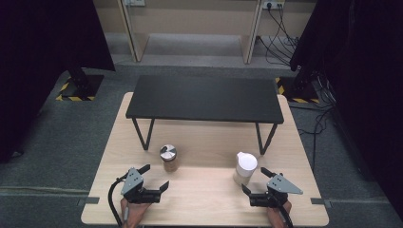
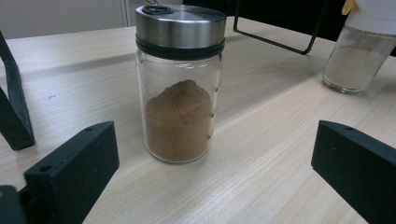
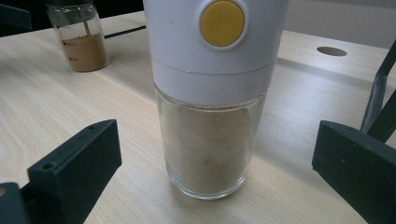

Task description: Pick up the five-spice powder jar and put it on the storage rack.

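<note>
A light wooden table (image 1: 204, 199) carries a low black rectangular shelf on thin black wire legs (image 1: 204, 99) across its far half, and the shelf's legs come down just behind the two jars standing in the open near half. The clear glass jar with a brushed metal screw lid, roughly half full of brown powder (image 2: 180, 88), stands upright left of centre, near the shelf's left leg; in the left gripper view a black leg also rises at the left edge, close beside that gripper's path. The clear glass jar with a tall white plastic cap bearing a round yellow button, holding pale beige powder (image 3: 212, 93), stands upright to the right, close to the shelf's right leg. The two jars are well apart. The left gripper (image 1: 154, 178) is held low over the near edge of the table, pointing at the brown-powder jar, its jaws spread wide and touching nothing. The right gripper (image 1: 254, 180) is held likewise, aimed at the white-capped jar just ahead, jaws apart and empty. A forearm comes in from the bottom behind each gripper.
</note>
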Demonstrator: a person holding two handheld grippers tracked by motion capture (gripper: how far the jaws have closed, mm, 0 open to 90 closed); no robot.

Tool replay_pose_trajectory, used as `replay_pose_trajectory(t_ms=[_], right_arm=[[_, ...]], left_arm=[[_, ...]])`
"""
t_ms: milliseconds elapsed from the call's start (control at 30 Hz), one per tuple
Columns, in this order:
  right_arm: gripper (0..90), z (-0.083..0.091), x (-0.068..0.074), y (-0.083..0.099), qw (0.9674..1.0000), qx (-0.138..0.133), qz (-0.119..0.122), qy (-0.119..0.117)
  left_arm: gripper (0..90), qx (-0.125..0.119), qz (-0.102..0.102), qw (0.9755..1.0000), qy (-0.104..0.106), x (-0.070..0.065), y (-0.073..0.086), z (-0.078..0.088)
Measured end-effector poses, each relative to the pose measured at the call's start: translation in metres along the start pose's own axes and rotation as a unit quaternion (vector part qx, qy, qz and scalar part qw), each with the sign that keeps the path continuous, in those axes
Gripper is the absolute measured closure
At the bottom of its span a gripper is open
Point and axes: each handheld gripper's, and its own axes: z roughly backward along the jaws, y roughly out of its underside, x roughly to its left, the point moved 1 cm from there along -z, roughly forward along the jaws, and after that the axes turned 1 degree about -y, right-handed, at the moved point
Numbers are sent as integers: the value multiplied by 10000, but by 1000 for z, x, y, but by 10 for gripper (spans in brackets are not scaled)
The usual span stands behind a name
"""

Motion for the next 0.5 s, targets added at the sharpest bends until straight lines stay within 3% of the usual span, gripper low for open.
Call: replay_pose_trajectory(t_ms=[500], right_arm=[[13, 1, -3, 2, 9999, -54, -76, -36]], left_arm=[[3, -74, 83, 9999, 30, 3, 2, 1]])
